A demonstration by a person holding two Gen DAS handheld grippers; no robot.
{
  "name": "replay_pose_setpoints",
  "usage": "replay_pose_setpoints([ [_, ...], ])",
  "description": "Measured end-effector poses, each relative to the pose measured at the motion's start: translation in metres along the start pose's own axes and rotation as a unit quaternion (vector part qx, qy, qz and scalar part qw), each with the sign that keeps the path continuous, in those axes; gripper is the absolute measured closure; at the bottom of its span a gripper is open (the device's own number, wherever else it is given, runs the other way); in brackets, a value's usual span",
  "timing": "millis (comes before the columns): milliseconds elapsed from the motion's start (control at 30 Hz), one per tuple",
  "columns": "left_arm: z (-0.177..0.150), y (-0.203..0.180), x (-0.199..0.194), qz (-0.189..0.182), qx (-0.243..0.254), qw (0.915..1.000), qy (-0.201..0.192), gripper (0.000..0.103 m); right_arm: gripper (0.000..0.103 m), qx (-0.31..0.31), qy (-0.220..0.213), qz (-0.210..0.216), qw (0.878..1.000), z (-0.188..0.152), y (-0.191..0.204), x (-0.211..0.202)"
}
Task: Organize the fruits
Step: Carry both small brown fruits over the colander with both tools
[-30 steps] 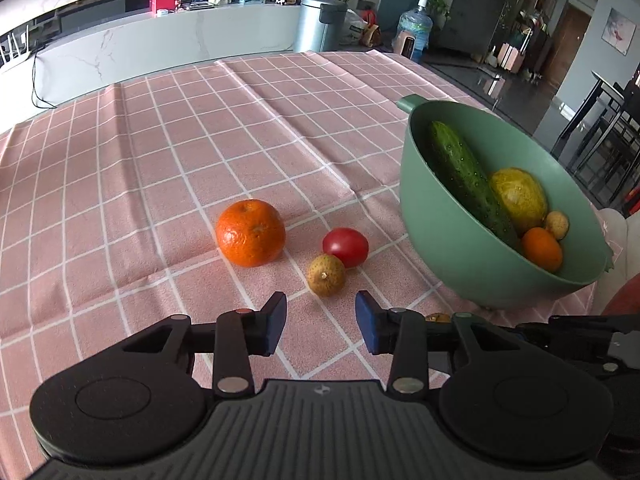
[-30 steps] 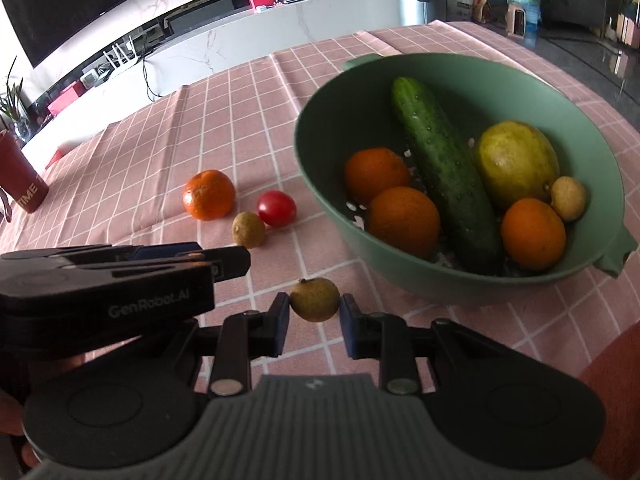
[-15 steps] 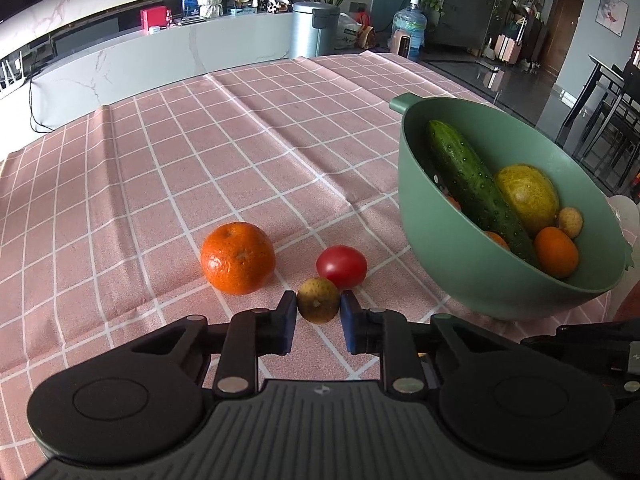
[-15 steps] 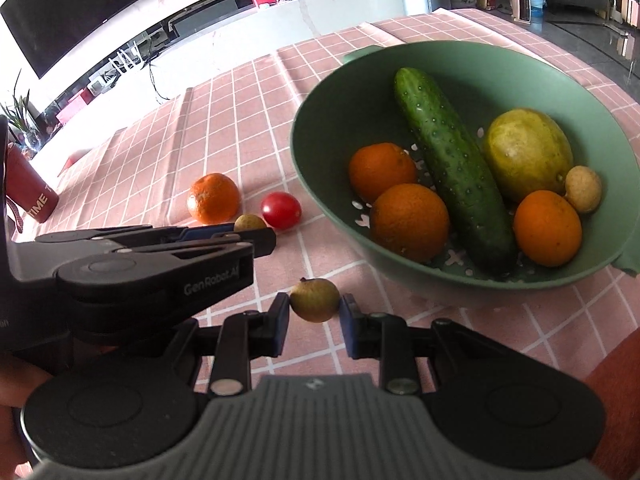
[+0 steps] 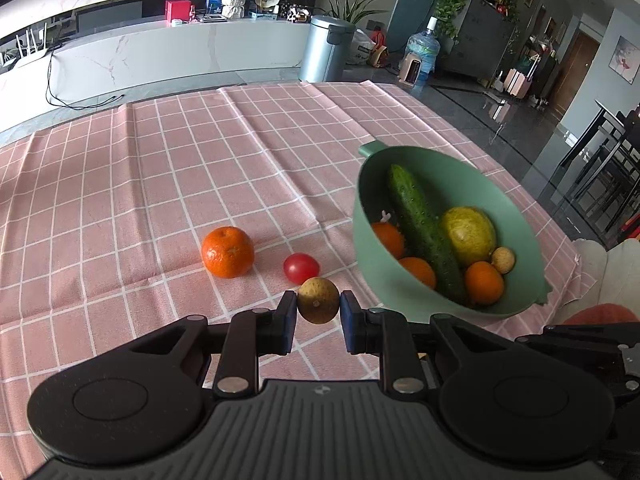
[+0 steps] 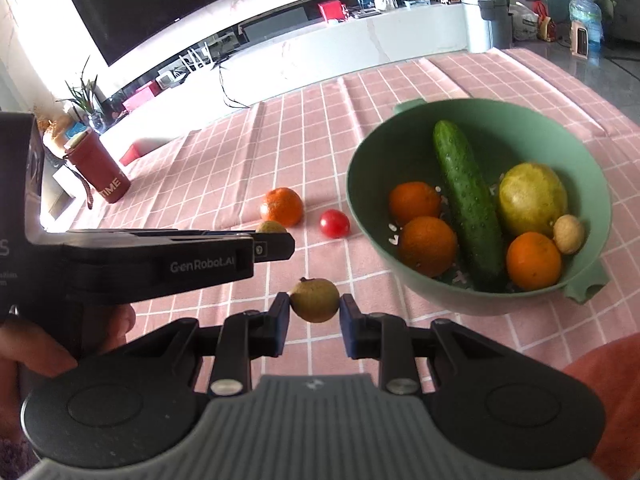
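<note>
The green bowl [image 6: 480, 292], frame right, is holding one cucumber [image 6: 468, 204], three oranges, one yellow fruit and one longan. The left gripper [image 5: 319, 312] and the right gripper [image 6: 314, 314] are each clamping a longan, bottom centre. One orange [image 5: 227, 252] and one tomato [image 5: 301, 267] are lying, seemingly apart, mid-frame on the tablecloth [image 5: 160, 184].

White lettering "GenRobot.AI" runs along the side of the left gripper [image 6: 276, 246]. The red cup [image 6: 98, 172] at the tablecloth's far left edge bears white letters reading "TIME".
</note>
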State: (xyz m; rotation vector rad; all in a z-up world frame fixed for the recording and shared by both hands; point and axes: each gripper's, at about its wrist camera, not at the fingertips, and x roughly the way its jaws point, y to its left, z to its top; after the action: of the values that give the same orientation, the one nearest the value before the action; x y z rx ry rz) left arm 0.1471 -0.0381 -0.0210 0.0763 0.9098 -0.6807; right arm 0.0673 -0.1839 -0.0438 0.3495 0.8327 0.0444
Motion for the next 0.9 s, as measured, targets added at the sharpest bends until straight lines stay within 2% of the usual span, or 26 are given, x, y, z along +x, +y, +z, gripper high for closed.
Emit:
replay_pose_setpoints([
  [133, 0.018, -0.029, -0.008, -0.015, 0.020, 0.9997, 0.003, 0.078, 0.080, -0.025, -0.022, -0.002, 0.999, 0.015, -0.017, -0.038],
  [267, 0.035, -0.058, -0.003, -0.038, 0.044, 0.9979, 0.029, 0.078, 0.080, -0.062, -0.028, -0.017, 0.998, 0.035, -0.045, -0.065],
  [333, 0.043, -0.070, 0.005, -0.050, 0.053, 0.9959, 0.053, 0.078, 0.080, -0.085, -0.008, -0.012, 0.996, 0.048, -0.062, -0.069],
  [467, 0.055, -0.092, 0.033, -0.070, 0.082, 0.9873, 0.117, 0.078, 0.080, -0.110, 0.046, 0.030, 0.992, 0.069, -0.093, -0.059],
  [567, 0.059, -0.101, 0.055, -0.058, 0.094, 0.9797, 0.168, 0.078, 0.080, -0.143, 0.093, 0.051, 0.984, 0.079, -0.105, -0.041],
  [733, 0.064, -0.089, 0.082, -0.073, 0.052, 0.9705, 0.224, 0.078, 0.080, -0.164, 0.148, 0.081, 0.972, 0.084, -0.112, -0.010],
  [900, 0.062, -0.081, 0.100, -0.062, 0.030, 0.9635, 0.259, 0.078, 0.080, -0.179, 0.187, 0.096, 0.961, 0.086, -0.114, 0.012],
])
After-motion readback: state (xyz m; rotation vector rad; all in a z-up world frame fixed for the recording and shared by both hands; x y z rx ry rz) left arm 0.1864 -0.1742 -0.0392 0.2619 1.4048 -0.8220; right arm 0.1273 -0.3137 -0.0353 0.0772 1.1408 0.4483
